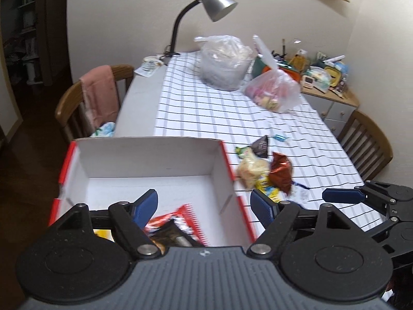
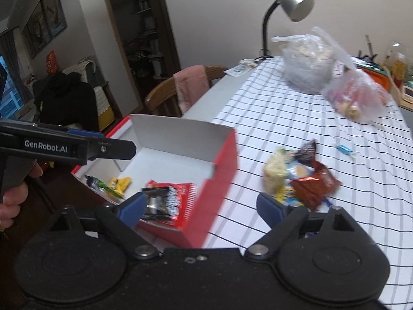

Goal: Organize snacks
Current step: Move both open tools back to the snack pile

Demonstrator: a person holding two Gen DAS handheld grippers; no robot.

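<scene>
A red box with a white inside [image 1: 155, 157] [image 2: 222, 160] stands at the near left of the checked table. In it lie a red and black snack packet [image 1: 173, 230] [image 2: 167, 201], a yellow packet [image 2: 120, 183] and a green one [image 2: 99, 184]. A pile of loose snacks [image 1: 268, 173] [image 2: 302, 178] lies on the cloth right of the box, with a dark red packet [image 2: 315, 183] on top. A small blue candy [image 2: 343, 149] lies beyond. My left gripper [image 1: 204, 206] is open and empty above the box's near right corner. My right gripper [image 2: 201, 206] is open and empty, between the box and the pile.
Two plastic bags [image 1: 224, 62] [image 1: 273, 90] sit at the far end of the table [image 1: 206, 118] next to a grey desk lamp [image 1: 214, 0]. Wooden chairs [image 1: 85, 98] [image 1: 366, 139] stand on both sides. A cluttered sideboard [image 1: 327, 77] is at the far right.
</scene>
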